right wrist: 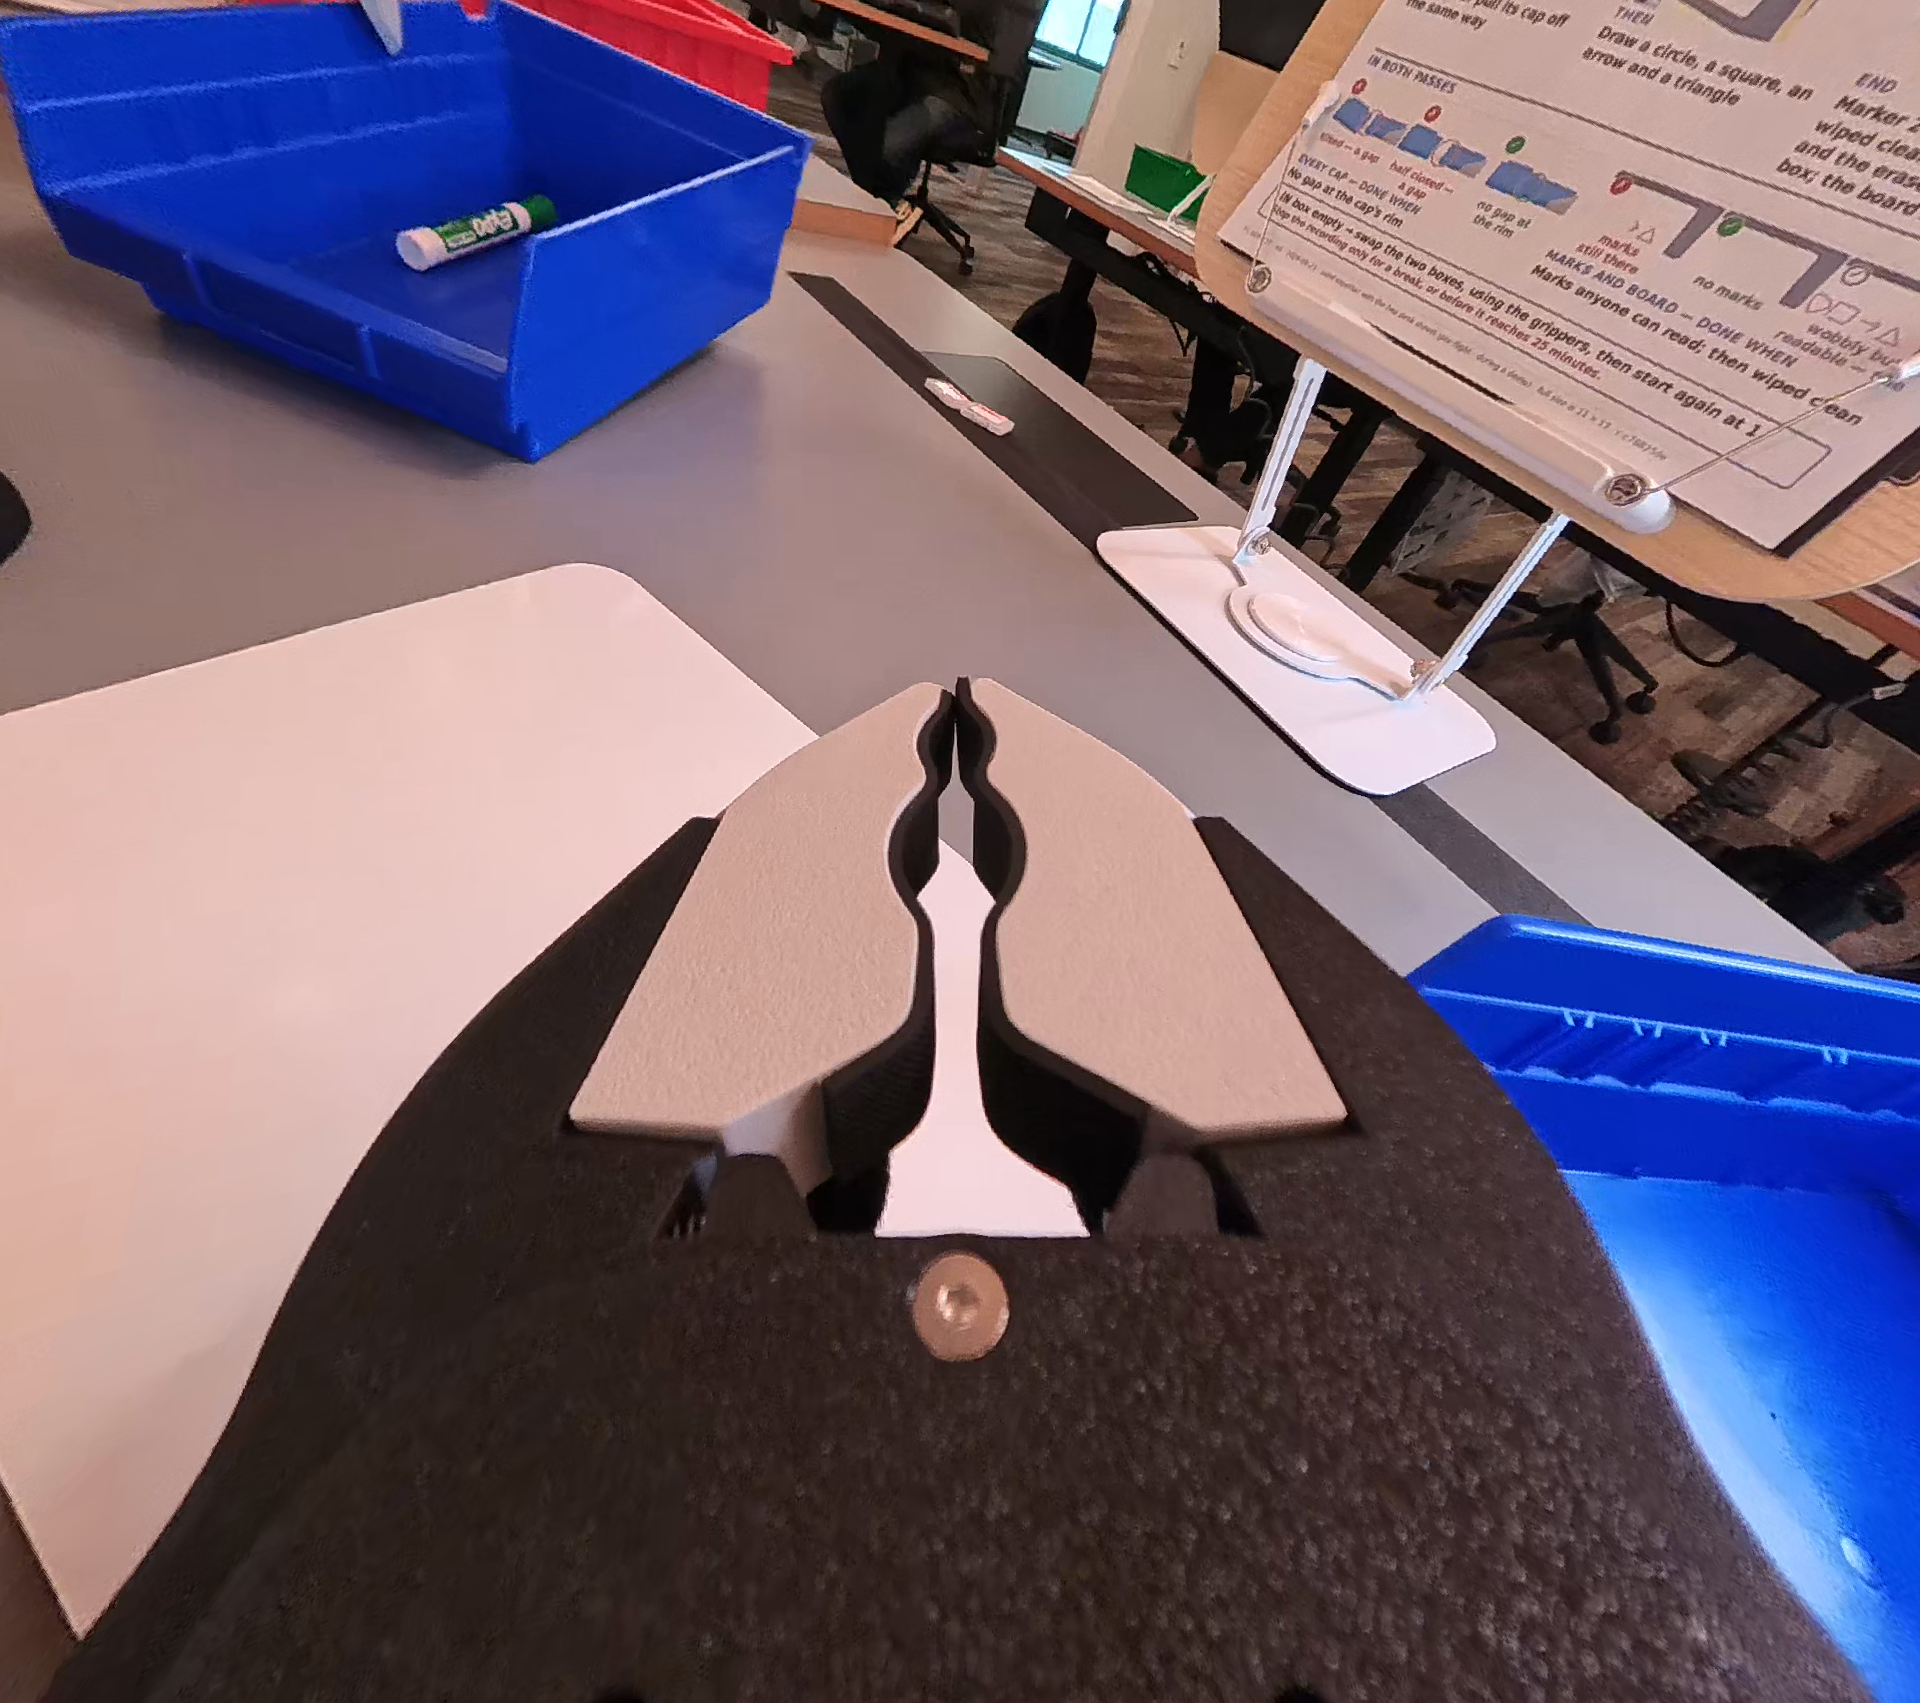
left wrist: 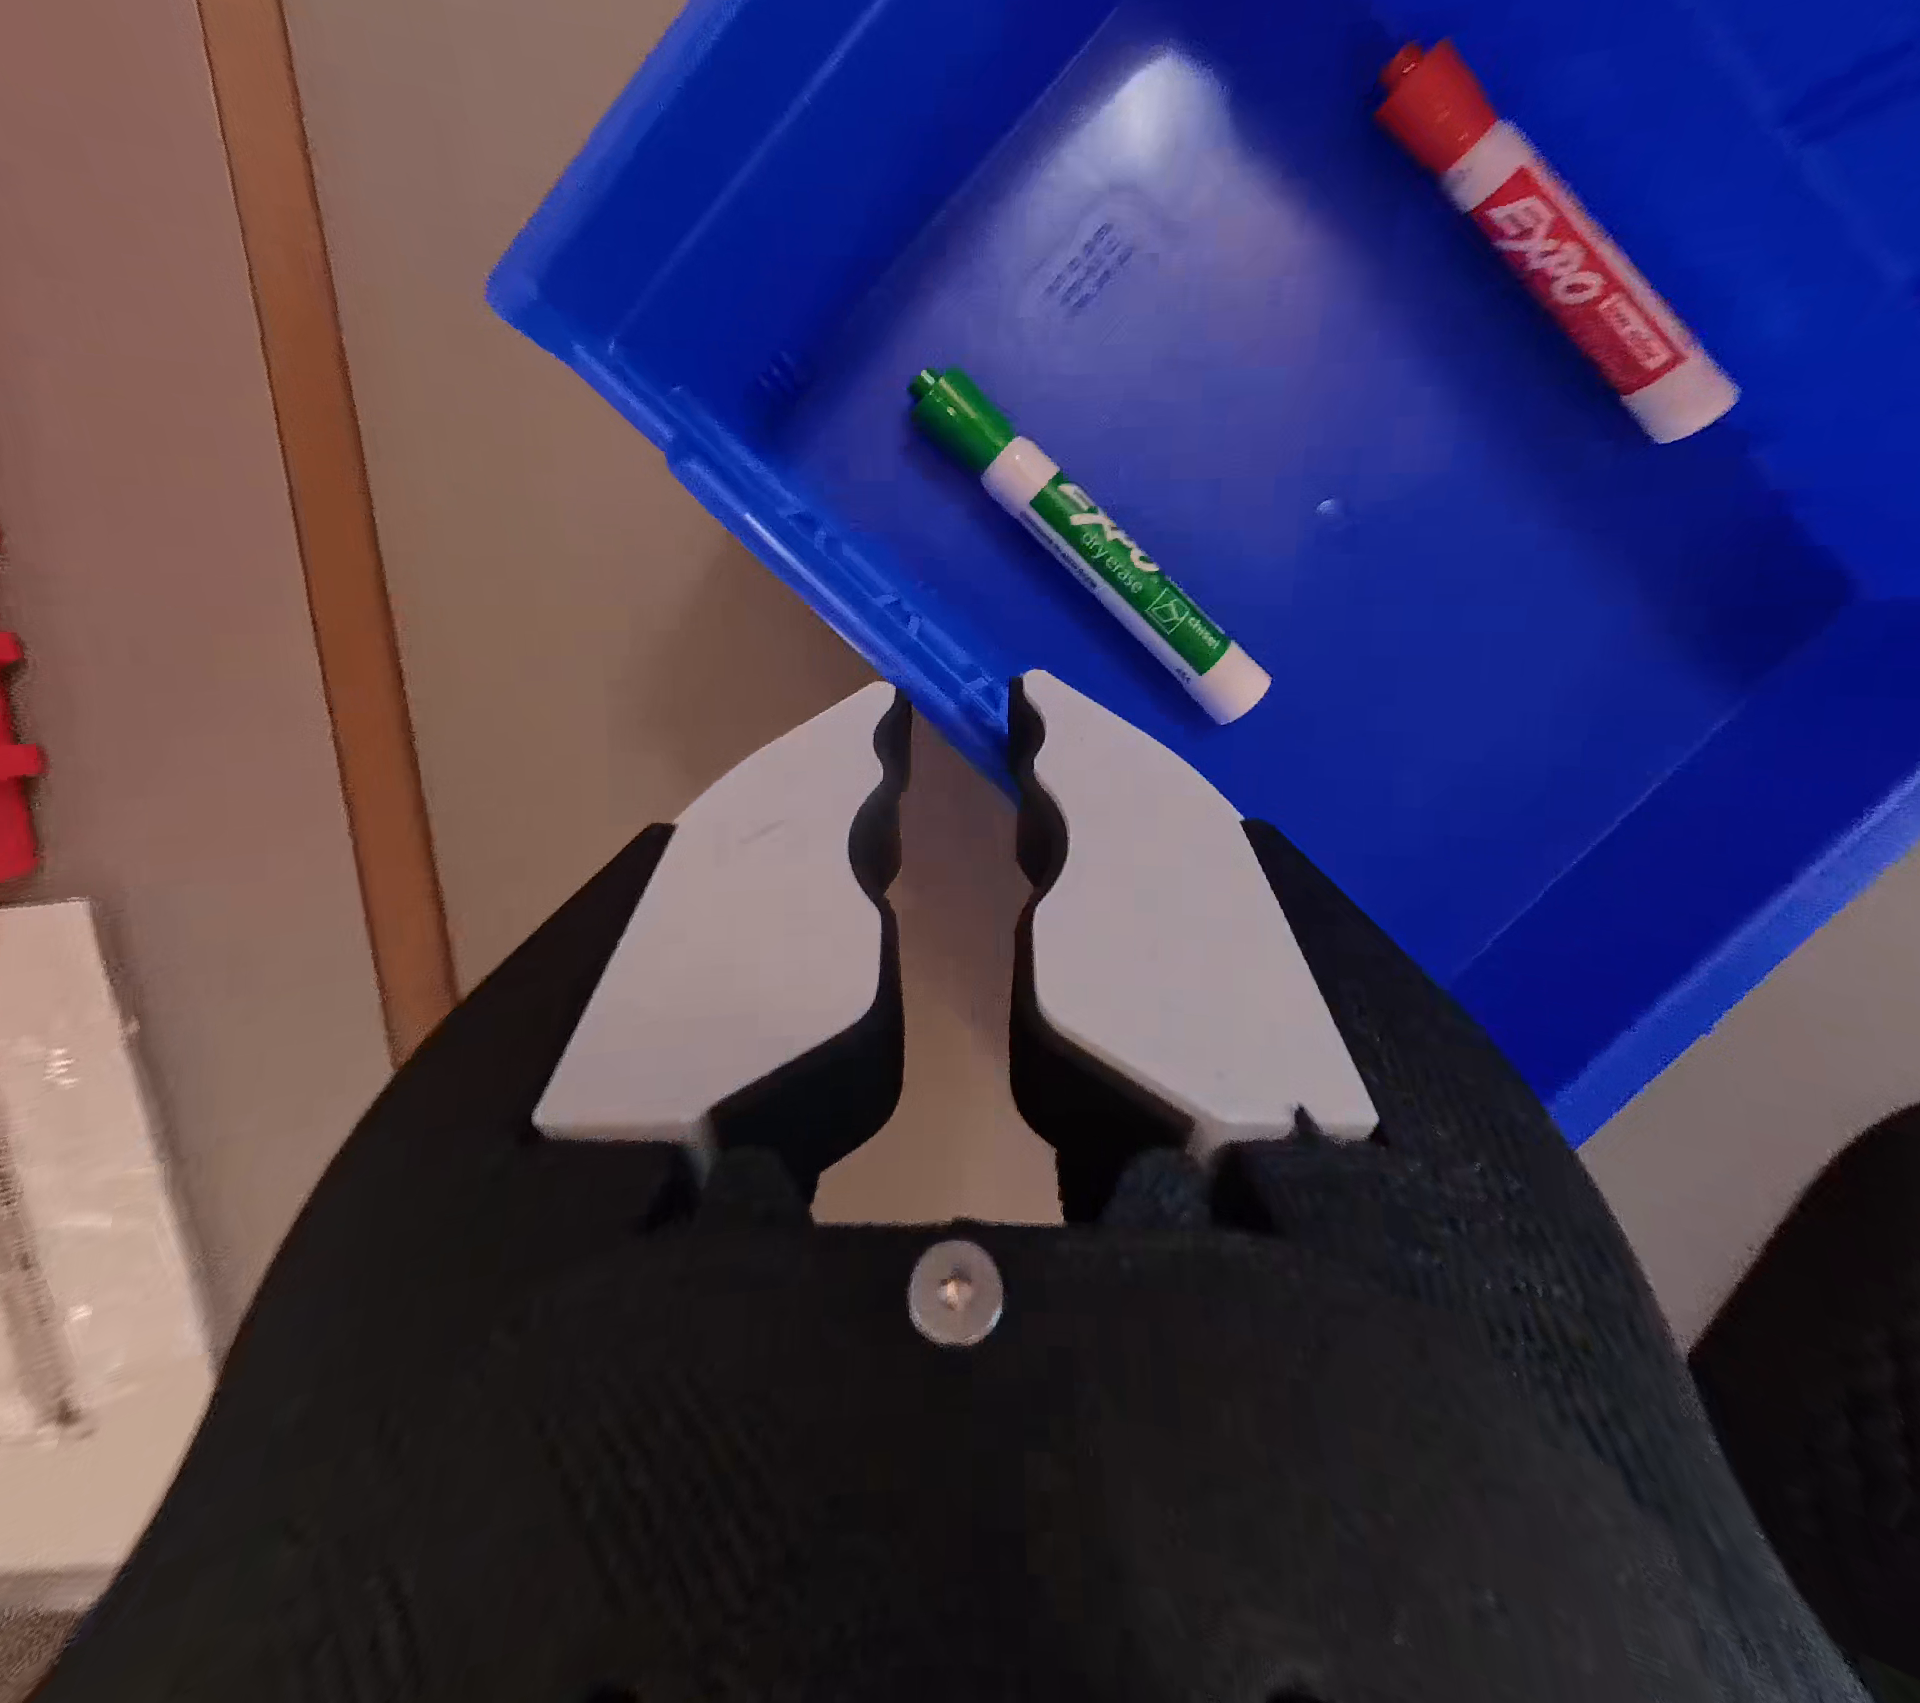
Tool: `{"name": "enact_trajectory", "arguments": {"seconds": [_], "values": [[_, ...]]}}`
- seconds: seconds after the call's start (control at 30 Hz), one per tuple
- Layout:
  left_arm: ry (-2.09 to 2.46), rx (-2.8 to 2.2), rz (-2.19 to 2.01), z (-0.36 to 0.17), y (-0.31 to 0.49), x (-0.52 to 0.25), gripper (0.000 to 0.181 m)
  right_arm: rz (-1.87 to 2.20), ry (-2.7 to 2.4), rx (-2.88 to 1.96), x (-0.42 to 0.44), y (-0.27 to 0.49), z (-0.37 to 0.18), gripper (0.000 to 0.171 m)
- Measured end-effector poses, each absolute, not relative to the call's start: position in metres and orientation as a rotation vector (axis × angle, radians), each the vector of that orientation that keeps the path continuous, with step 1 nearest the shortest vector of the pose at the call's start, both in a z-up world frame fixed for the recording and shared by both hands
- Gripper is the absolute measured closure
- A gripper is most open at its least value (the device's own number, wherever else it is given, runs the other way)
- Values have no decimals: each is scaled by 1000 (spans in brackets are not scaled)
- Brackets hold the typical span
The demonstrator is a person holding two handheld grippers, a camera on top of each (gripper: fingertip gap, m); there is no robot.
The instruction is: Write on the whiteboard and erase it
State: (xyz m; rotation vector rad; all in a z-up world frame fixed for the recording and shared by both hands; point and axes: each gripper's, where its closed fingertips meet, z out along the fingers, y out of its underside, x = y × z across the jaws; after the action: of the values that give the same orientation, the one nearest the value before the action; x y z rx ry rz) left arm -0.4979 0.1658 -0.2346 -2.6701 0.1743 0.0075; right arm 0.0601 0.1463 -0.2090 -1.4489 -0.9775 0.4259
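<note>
Nothing is written yet: the whiteboard (right wrist: pixel 364 822) lies blank on the bench. The left gripper (left wrist: pixel 956 697), fingers apart and empty, hovers over a blue bin (left wrist: pixel 727 365) holding capped green marker (left wrist: pixel 1091 552) and red marker (left wrist: pixel 1558 251). The right gripper (right wrist: pixel 958 692) has its fingers together, empty.

green marker (left wrist: pixel 1091 547): printed label on barrel, ahead-right of left jaws | red marker (left wrist: pixel 1558 245): printed label, farther right | instruction sheet (right wrist: pixel 1621 126): printed text with pictures, up-right of right jaws
</note>
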Motion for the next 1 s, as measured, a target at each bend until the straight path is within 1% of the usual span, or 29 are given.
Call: {"name": "enact_trajectory", "arguments": {"seconds": [0.13, 0.23, 0.4, 0.6, 0.83, 1.0], "values": [[151, -2585, -95, -236, 150, -496, 164, 423, -985, -1445, 59, 147, -209, 171], [106, -2496, -151, -234, 154, -491, 165, 436, -988, -1450, 56, 148, -211, 171], [45, -2389, -167, -235, 181, -483, 169, 422, -1001, -1447, 54, 146, -212, 171], [116, -2319, -190, -230, 223, -465, 172, 416, -990, -1447, 57, 145, -210, 171], [208, -2202, -201, -192, 257, -436, 173, 410, -978, -1455, 62, 149, -211, 171], [274, -2171, -245, -174, 269, -393, 172, 419, -981, -1462, 64, 151, -213, 171]]}}
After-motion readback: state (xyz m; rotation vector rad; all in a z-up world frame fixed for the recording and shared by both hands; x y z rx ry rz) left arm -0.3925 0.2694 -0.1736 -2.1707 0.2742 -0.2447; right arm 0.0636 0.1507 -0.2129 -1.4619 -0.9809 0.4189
